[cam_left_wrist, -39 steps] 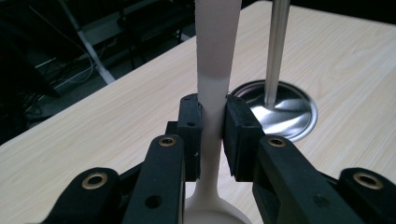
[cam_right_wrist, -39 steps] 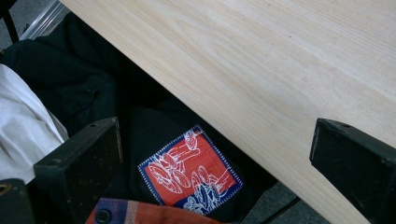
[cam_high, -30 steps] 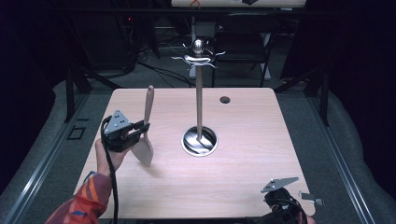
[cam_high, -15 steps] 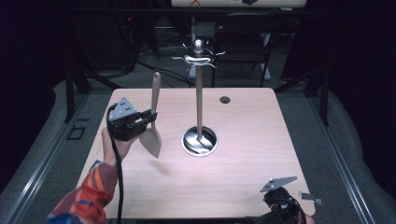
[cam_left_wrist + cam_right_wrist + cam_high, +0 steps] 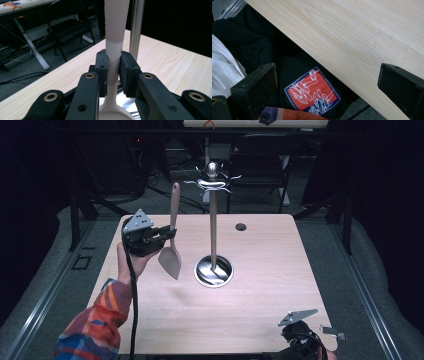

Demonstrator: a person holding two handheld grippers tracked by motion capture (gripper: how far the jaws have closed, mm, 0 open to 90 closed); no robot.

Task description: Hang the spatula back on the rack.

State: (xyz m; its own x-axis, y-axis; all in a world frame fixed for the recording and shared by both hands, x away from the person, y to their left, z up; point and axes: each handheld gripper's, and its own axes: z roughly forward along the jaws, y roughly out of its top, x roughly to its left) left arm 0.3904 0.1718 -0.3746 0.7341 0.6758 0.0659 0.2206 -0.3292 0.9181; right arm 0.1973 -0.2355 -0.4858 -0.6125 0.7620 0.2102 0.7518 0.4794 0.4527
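Spatula [image 5: 171, 240]: pale beige, slim handle up, flat pointed blade down

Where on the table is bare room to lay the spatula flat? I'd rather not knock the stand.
Bare wood runs along the near edge of the table, between the left gripper holding the spatula and the right gripper. The middle is crowded by the stand.
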